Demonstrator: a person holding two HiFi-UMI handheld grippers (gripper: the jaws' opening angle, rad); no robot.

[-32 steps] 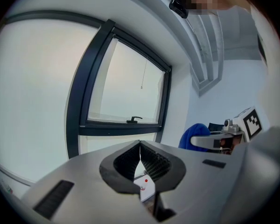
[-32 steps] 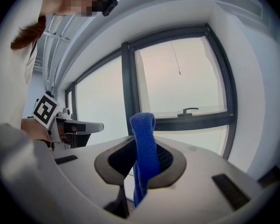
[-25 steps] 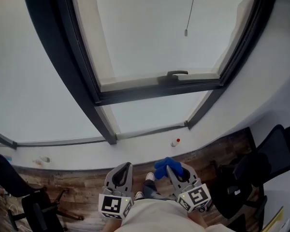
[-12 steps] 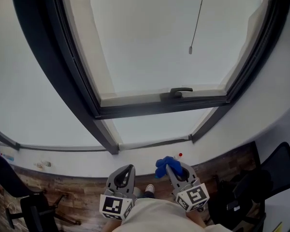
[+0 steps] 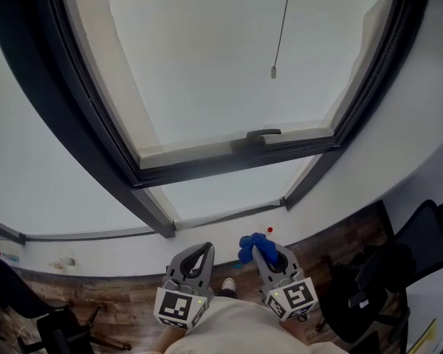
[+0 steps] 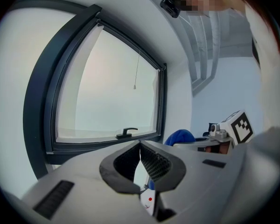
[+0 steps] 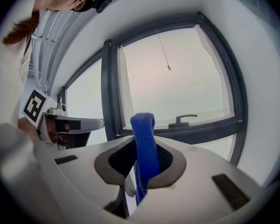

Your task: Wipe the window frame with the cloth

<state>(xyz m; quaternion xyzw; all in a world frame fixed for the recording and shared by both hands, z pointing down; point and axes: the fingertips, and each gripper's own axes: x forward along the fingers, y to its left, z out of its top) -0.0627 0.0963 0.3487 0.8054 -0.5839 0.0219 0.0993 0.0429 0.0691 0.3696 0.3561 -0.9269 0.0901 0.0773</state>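
The dark window frame (image 5: 229, 161) spans the wall ahead, with a black handle (image 5: 263, 133) on its lower bar. My right gripper (image 5: 258, 252) is held low in front of the body, shut on a folded blue cloth (image 5: 249, 245). In the right gripper view the cloth (image 7: 144, 143) stands upright between the jaws, short of the frame (image 7: 196, 129). My left gripper (image 5: 204, 249) is beside it on the left. Its jaws meet at the tips (image 6: 140, 143) with nothing between them, and the cloth (image 6: 179, 136) shows to its right.
A blind cord with a small pull (image 5: 274, 71) hangs in front of the glass. On the white sill (image 5: 207, 242) sit a small red-capped bottle (image 5: 269, 230) and a few small items (image 5: 63, 262) at the left. A black office chair (image 5: 413, 249) stands on the wood floor at the right.
The head view has tilted, so the window sits differently in the picture. Both grippers have risen slightly toward the sill. The blue cloth stays in the right gripper.
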